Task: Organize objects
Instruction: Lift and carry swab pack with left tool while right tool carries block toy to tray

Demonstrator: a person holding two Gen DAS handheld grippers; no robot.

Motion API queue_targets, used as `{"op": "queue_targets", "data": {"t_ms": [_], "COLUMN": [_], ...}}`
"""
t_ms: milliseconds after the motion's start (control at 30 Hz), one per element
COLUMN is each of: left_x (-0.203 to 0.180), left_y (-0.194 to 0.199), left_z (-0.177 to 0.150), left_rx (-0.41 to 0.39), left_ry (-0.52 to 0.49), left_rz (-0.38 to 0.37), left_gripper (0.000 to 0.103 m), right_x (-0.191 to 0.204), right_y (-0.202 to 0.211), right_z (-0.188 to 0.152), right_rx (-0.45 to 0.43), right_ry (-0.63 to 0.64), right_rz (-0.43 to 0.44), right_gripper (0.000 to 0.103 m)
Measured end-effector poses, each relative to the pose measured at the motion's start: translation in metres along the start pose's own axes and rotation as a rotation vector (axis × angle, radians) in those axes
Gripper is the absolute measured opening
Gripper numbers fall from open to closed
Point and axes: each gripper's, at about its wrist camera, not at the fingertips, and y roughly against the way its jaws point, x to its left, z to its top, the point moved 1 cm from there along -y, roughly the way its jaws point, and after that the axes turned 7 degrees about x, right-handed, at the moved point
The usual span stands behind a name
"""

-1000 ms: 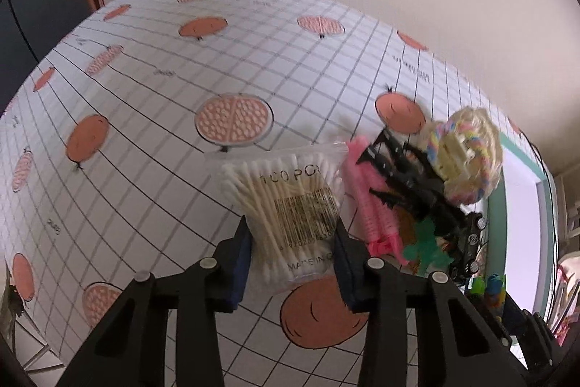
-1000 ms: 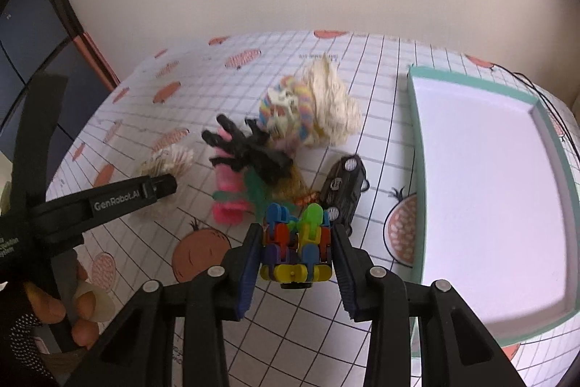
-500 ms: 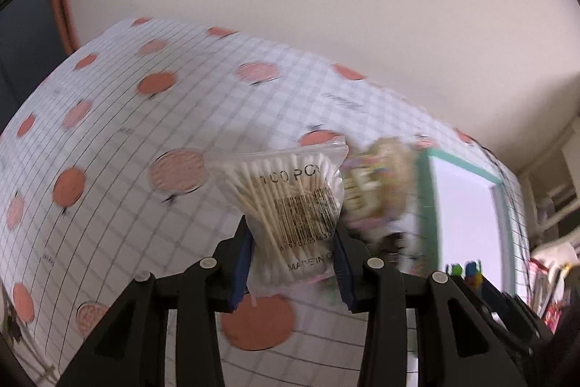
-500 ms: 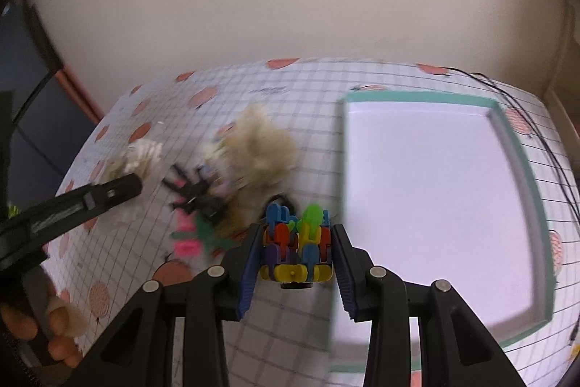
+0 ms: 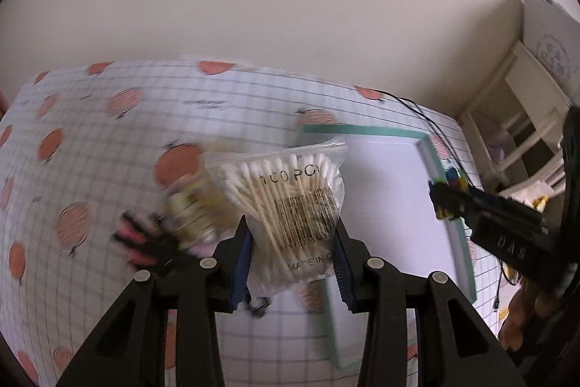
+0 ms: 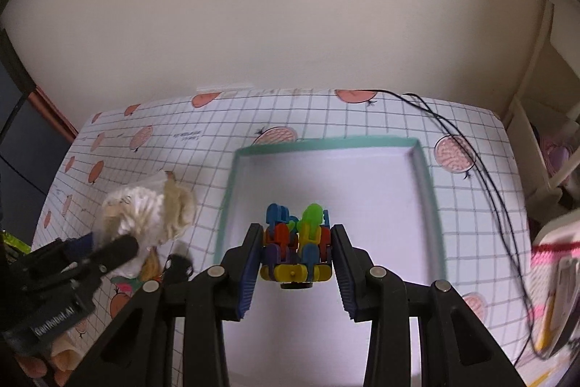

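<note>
- Both grippers have swung away from the cluttered part of the table toward the tray since a second ago, each carrying its load along.
- Right gripper (image 6: pixel 296 251), outward: its blue-padded jaws clench a multicoloured plastic interlocking block toy (image 6: pixel 295 247), held above the white floor of the shallow teal-rimmed rectangular tray (image 6: pixel 427 184).
- Left gripper (image 5: pixel 291 251), outward: its jaws grasp a clear zip bag of white cotton swabs (image 5: pixel 290 202) by its lower half, the bag hanging over the tray's near-left corner (image 5: pixel 331 325).
- Left behind on the peach-printed grid tablecloth (image 6: pixel 174 140) sit a cream rope-knot toy (image 6: pixel 152 209) and blurred black and pink hair clips (image 5: pixel 145 242).
- Risk, as I judge it: the slick bag could slide out of the pads, since only thin plastic is pinched; let go too near the rim, it may land straddling the edge.
- With both grippers converging on one tray, they could knock each other, or one load could drop onto the other.
</note>
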Motion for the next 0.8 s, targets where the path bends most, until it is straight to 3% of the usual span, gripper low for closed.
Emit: {"op": "queue_targets", "data": {"t_ms": [333,567,800], "left_x": [-0.040,-0.059,-0.070], "left_y": [-0.052,-0.082,-0.112], "left_z": [0.042,0.053,0.054], "left_rx": [0.106,0.174,0.232], "left_ry": [-0.057,-0.091,-0.094], "left_rz": [-0.095,-0.093,-0.078], "left_gripper": [0.042,0.042,0.042], "right_x": [-0.032,-0.052,-0.063], "right_y": [-0.041,-0.080,-0.105], "right_z": [0.043,0.055,0.066], "right_rx": [0.158,0.277,0.344], "right_ry": [0.016,-0.007,-0.012], "right_rz": [0.005,0.013,-0.037], "right_gripper": [0.040,0.041,0.041]}}
